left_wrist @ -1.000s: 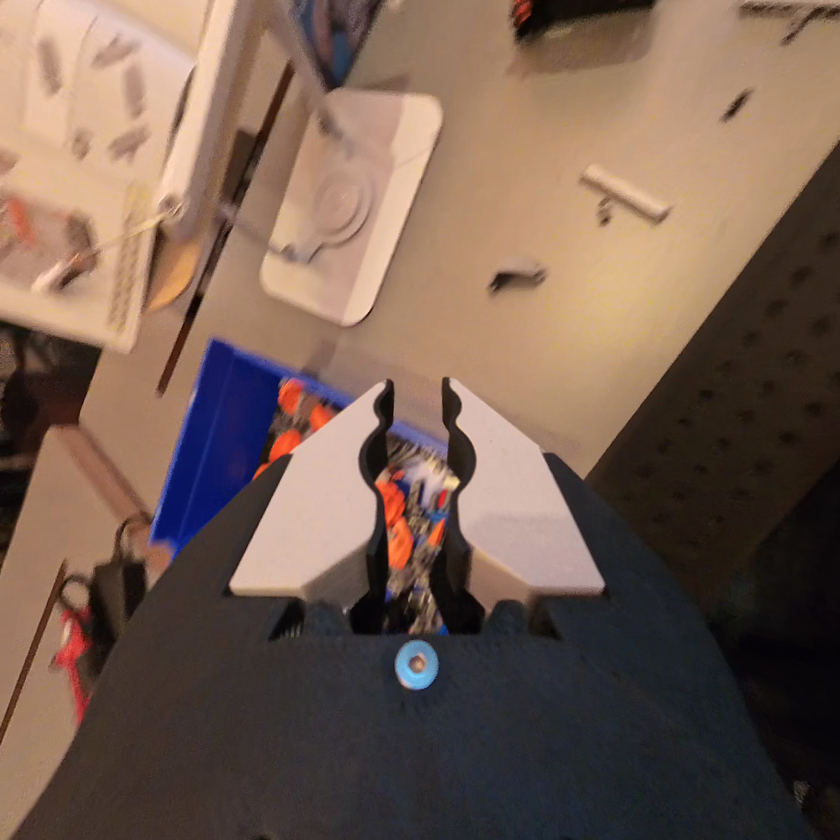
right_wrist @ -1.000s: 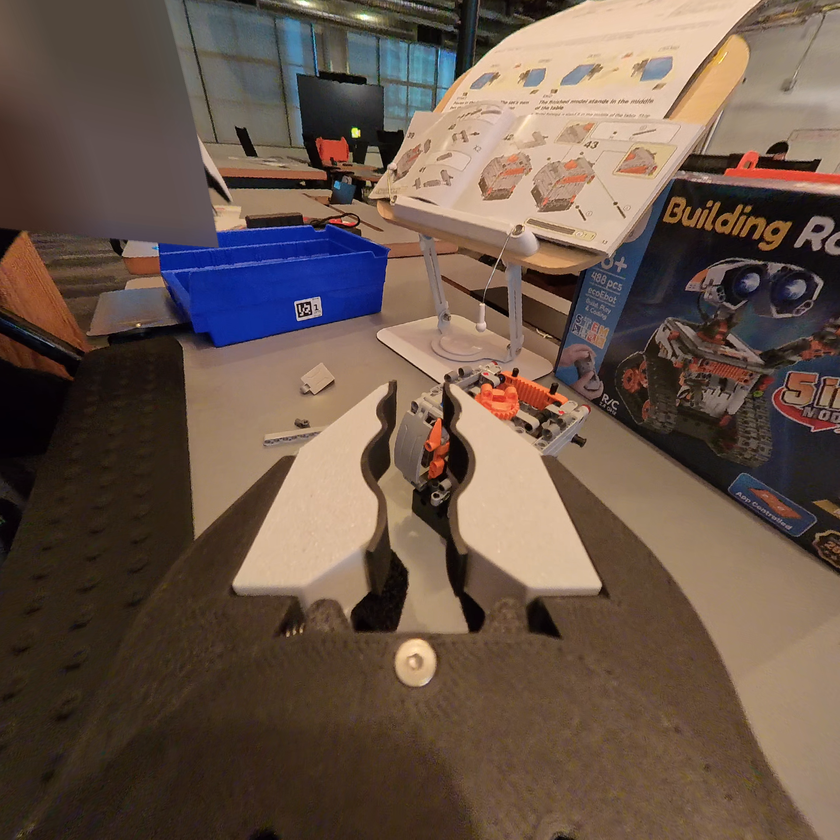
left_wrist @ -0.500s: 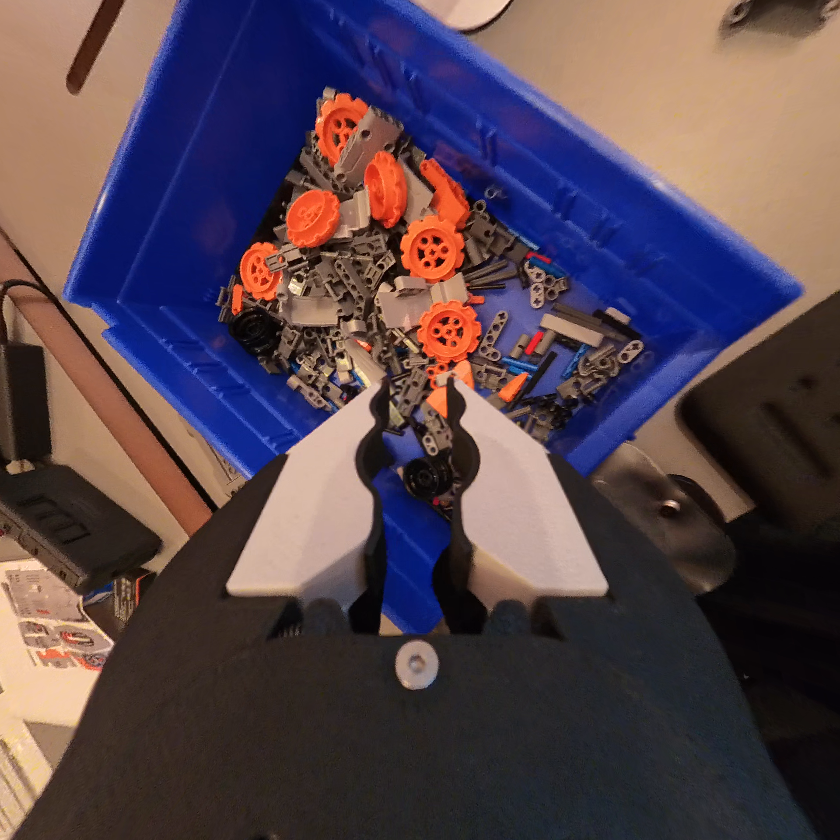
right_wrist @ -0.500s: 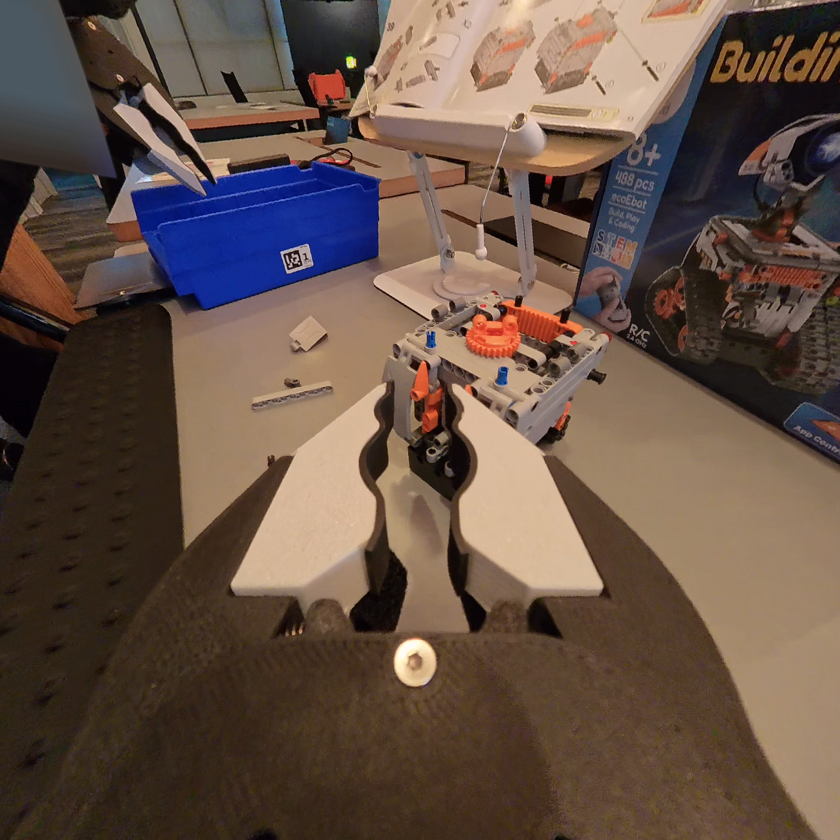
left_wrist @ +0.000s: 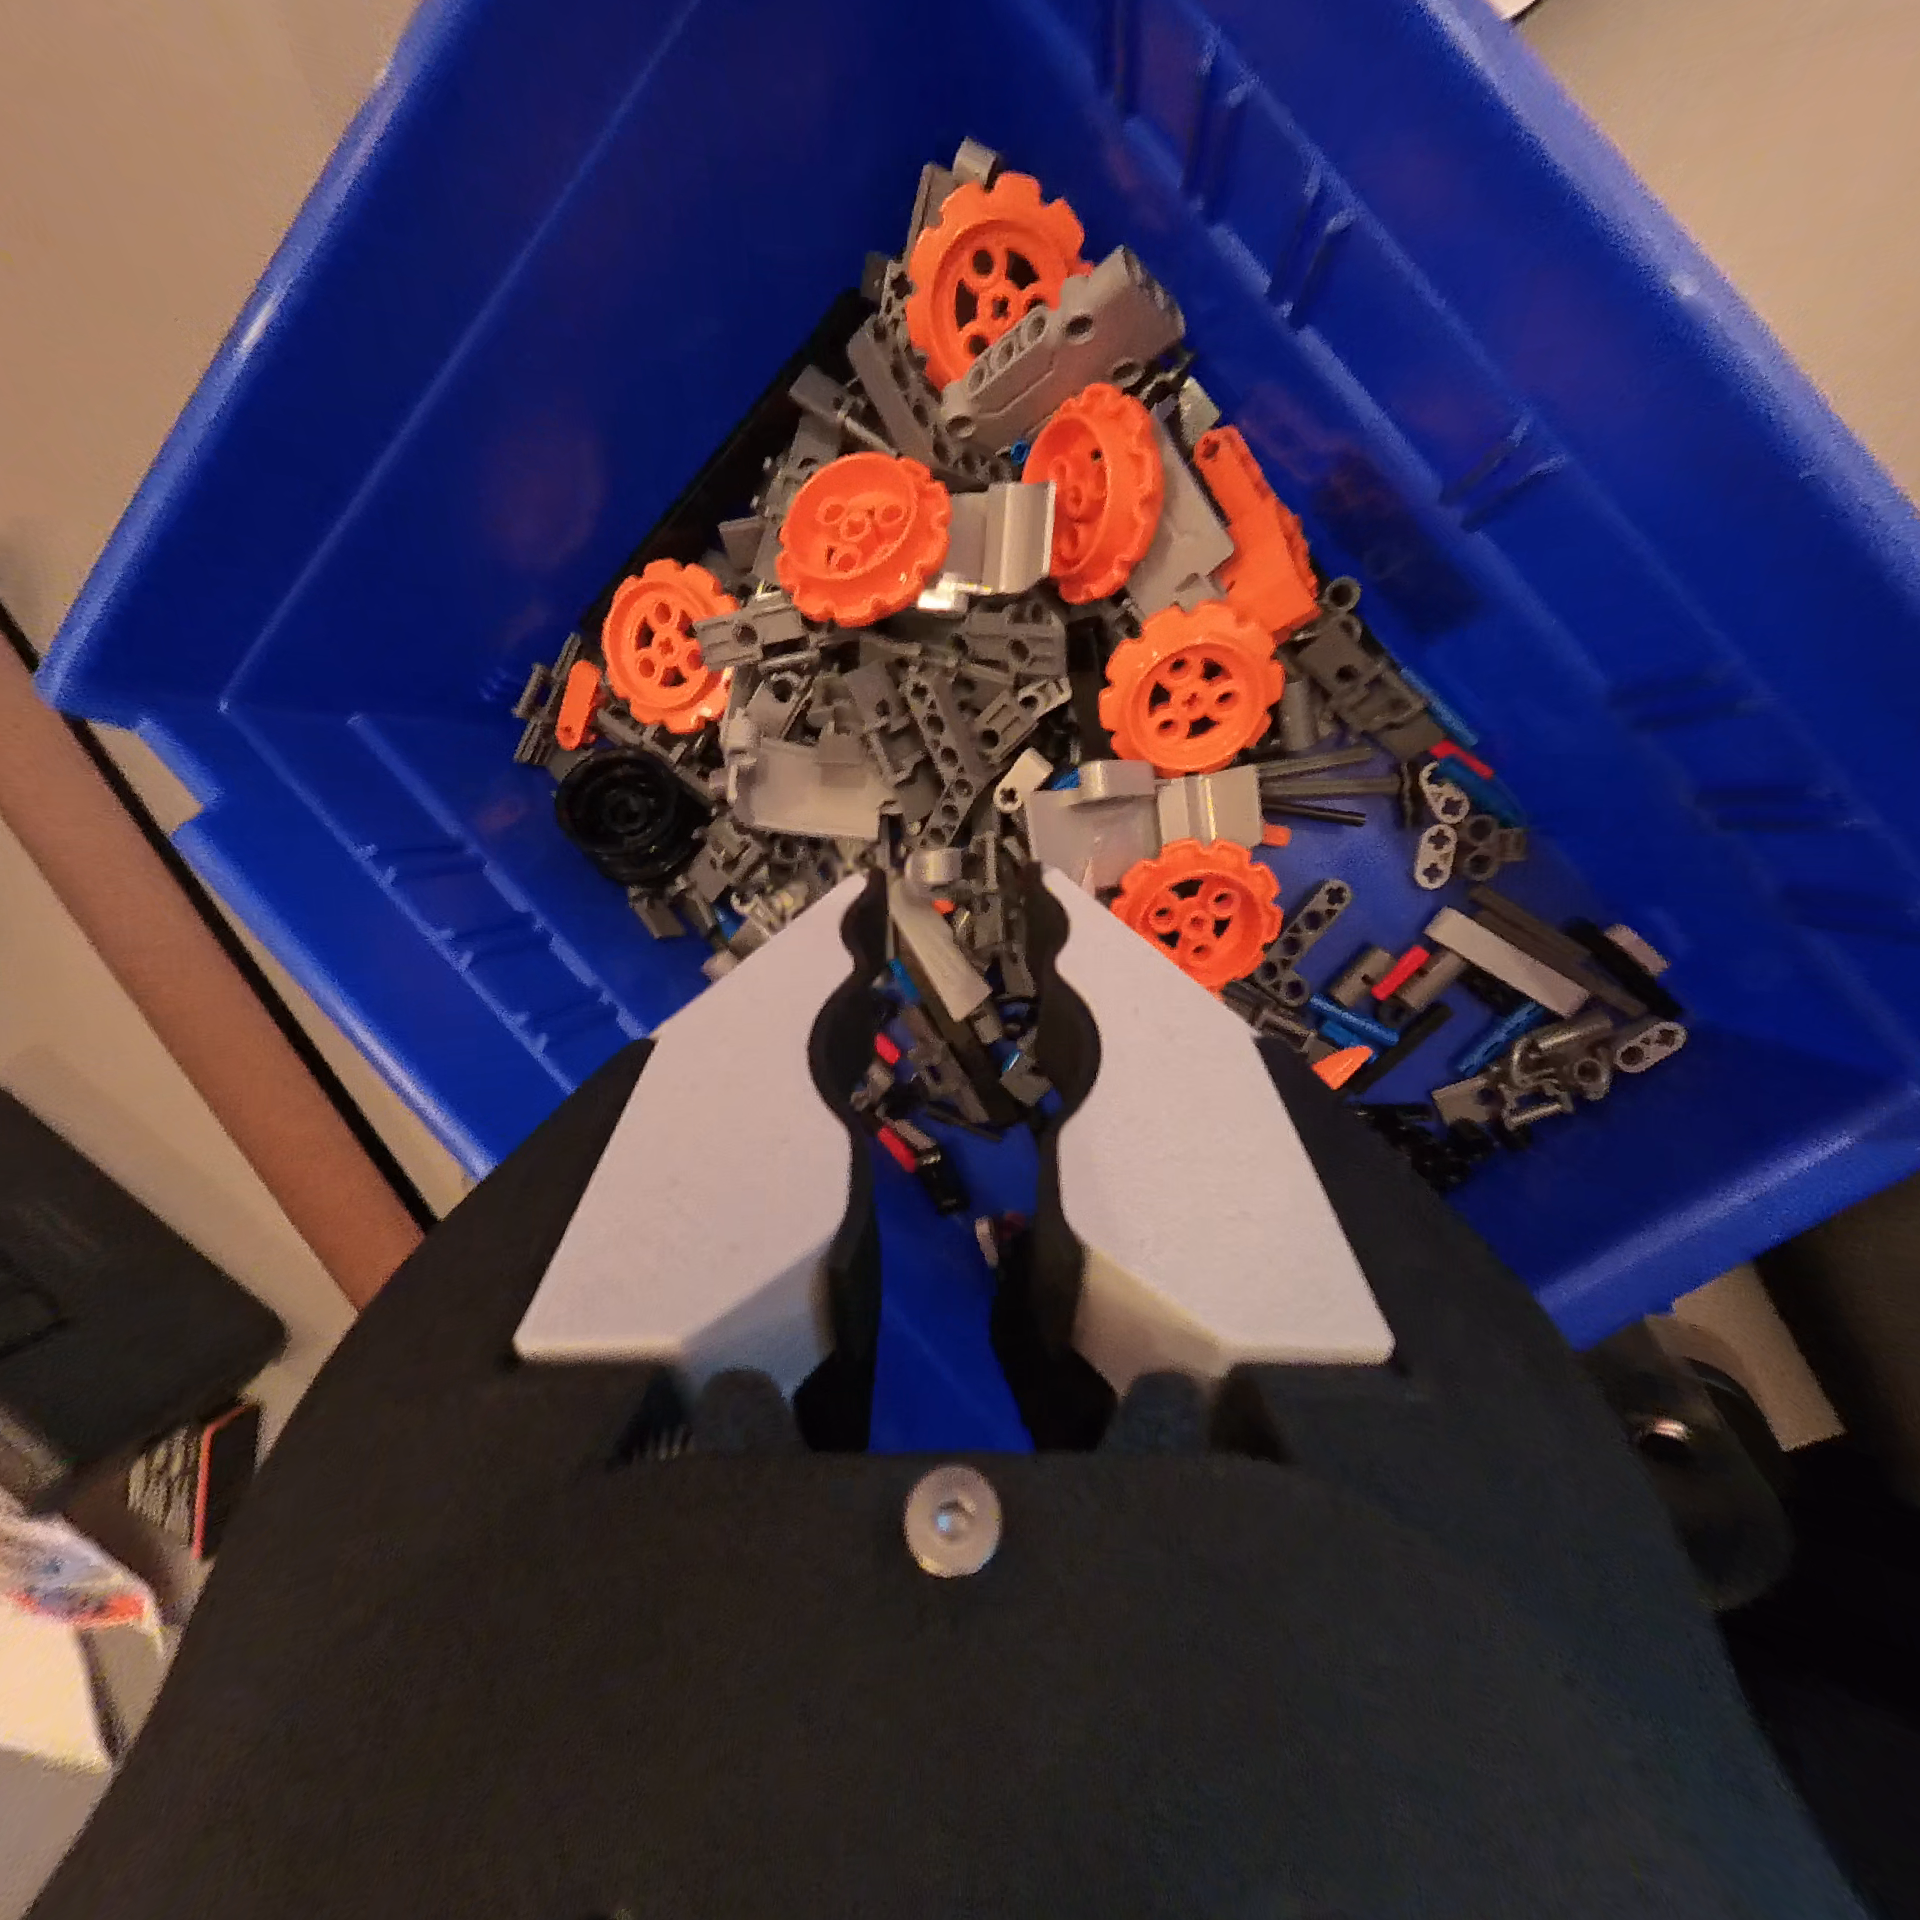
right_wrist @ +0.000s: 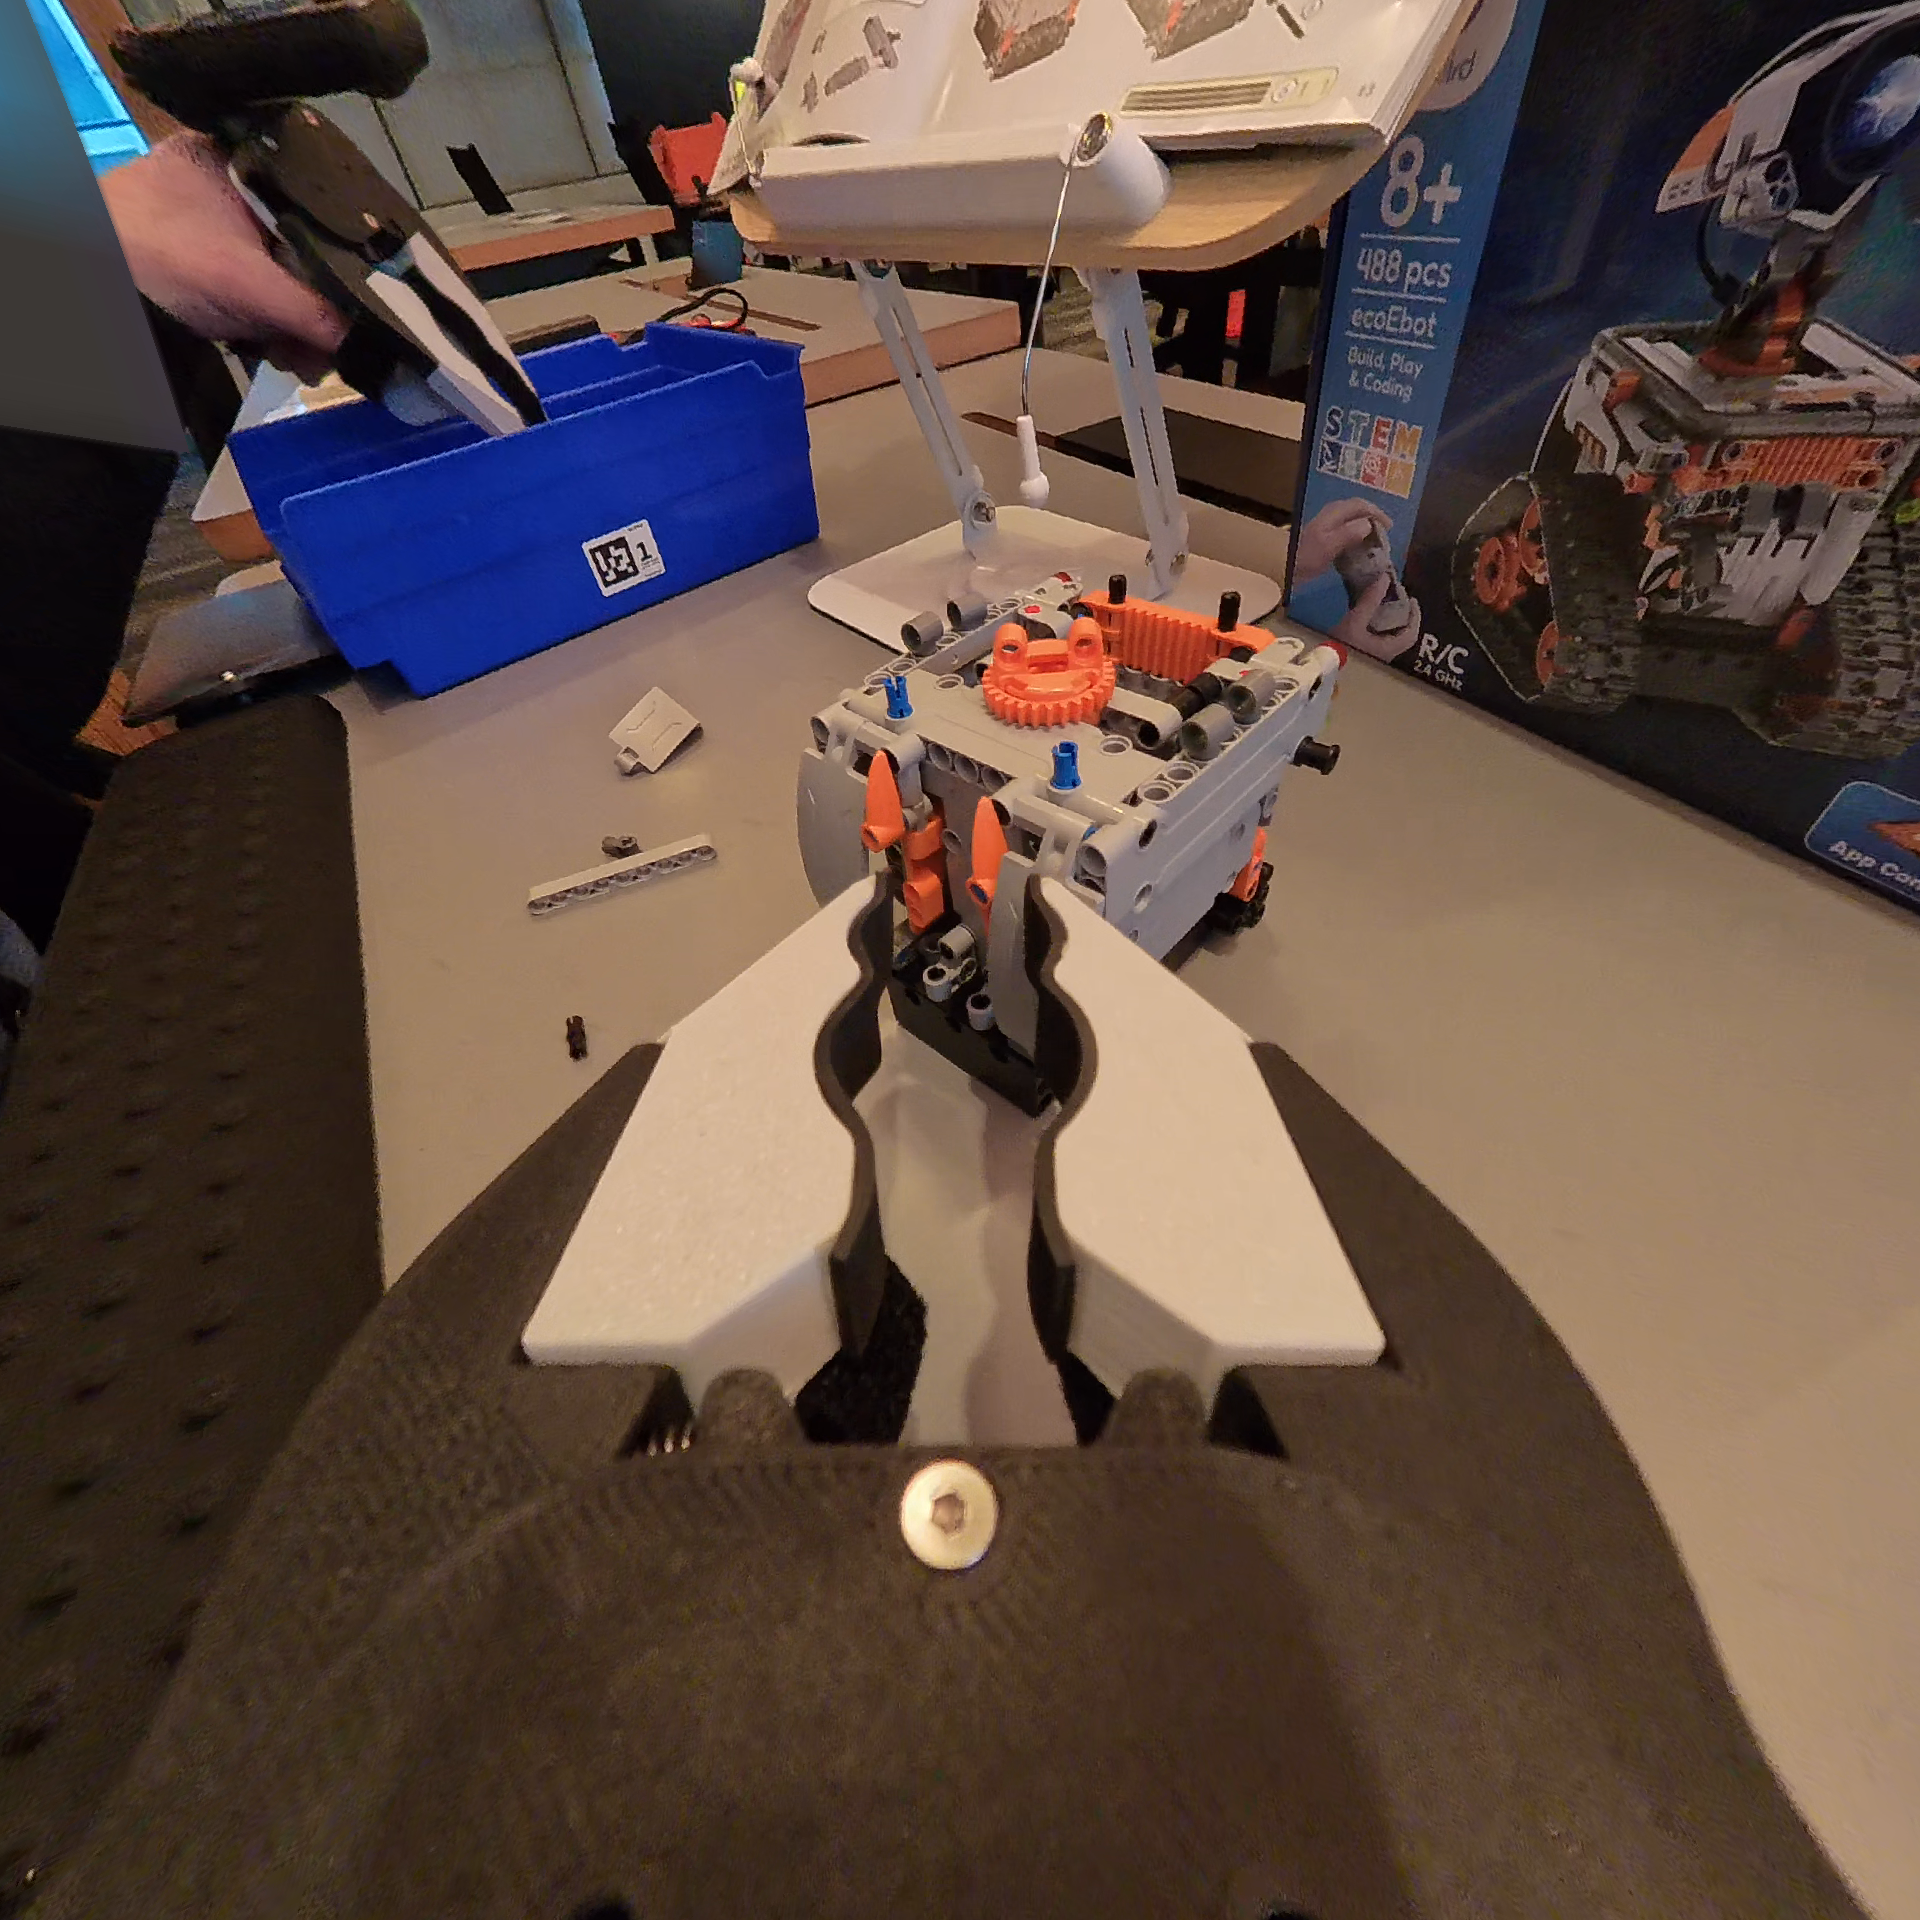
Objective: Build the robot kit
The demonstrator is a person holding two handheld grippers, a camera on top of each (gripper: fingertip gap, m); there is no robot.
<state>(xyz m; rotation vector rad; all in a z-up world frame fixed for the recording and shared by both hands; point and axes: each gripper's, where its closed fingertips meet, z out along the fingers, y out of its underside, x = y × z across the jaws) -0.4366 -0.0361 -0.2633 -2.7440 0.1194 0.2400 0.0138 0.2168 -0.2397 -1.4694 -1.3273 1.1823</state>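
Left gripper (left_wrist: 956,894) parted inside blue bin (left_wrist: 416,343) walls, over parts

The left claw (left_wrist: 956,914) points steeply down, its two white fingers (left_wrist: 727,1122) a little apart, with nothing between them. A hand (right_wrist: 223,260) grips its black body from behind. The right claw (right_wrist: 954,902) lies nearly level, low over the bench, its fingers parted by a narrow gap and holding nothing.
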